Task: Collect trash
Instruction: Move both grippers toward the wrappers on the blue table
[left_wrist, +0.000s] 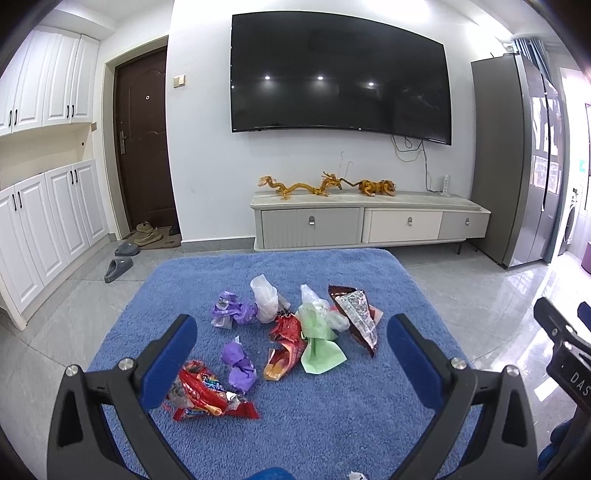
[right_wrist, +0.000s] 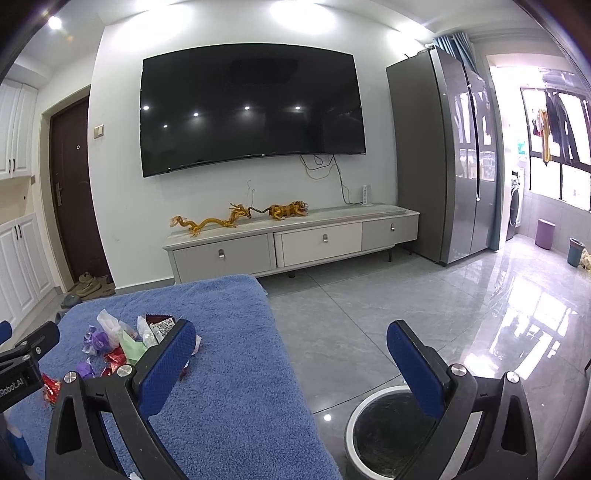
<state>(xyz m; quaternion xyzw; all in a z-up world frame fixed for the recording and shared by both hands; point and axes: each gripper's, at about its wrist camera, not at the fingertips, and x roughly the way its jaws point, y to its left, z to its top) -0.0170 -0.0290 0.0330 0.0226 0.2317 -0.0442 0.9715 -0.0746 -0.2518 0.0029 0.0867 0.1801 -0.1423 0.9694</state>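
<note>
Blue-padded left hand-held gripper (left_wrist: 291, 354) agape above wrappers (left_wrist: 291, 332)

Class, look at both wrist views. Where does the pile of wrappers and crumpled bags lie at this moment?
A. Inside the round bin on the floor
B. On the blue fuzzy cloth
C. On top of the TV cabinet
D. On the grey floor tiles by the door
B: the wrappers and crumpled bags are scattered on the blue fuzzy cloth, while the round bin stands on the floor beside it with none of them visible inside.

Crinkled glossy foil wrappers (left_wrist: 284, 345) lie on fuzzy blue cloth (left_wrist: 332, 413); tiles (right_wrist: 369, 332) glossy.
</note>
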